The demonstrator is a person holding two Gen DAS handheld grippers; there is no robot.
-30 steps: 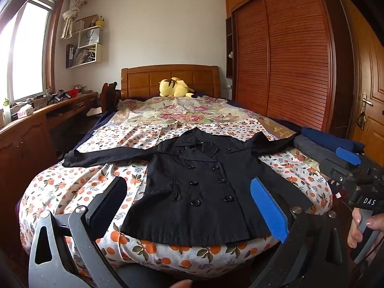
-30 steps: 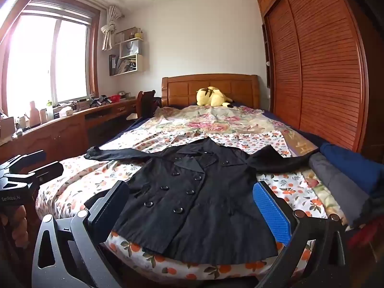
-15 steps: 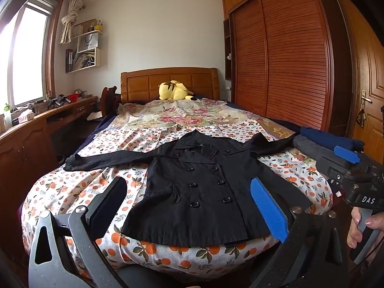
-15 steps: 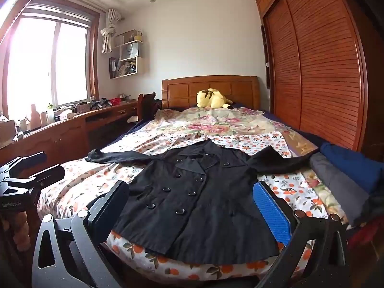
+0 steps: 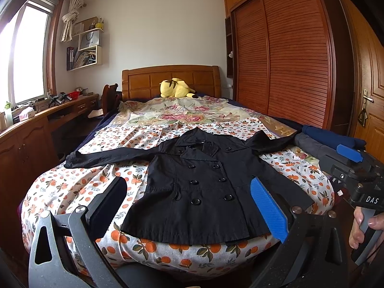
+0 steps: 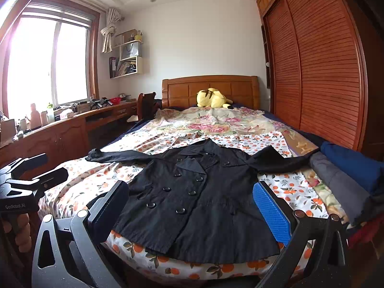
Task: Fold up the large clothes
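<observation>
The black coat [image 5: 201,184] lies face up across the middle of the frame on the orange-print sheet [image 5: 72,192], buttons showing, both sleeves stretched out sideways, hem at the near bed edge. That flat spread likely readies it for folding, which has not begun. At lower centre, the left gripper [image 5: 189,213] and right gripper [image 6: 192,213] hang short of the hem, fingers spread wide and empty. Folded clothes [image 6: 348,175] are stacked at right.

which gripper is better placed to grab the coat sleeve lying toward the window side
Left. The left gripper, open, is on the window side, nearer that outstretched sleeve of the black coat. The right gripper, also open, would have to cross the coat.
</observation>
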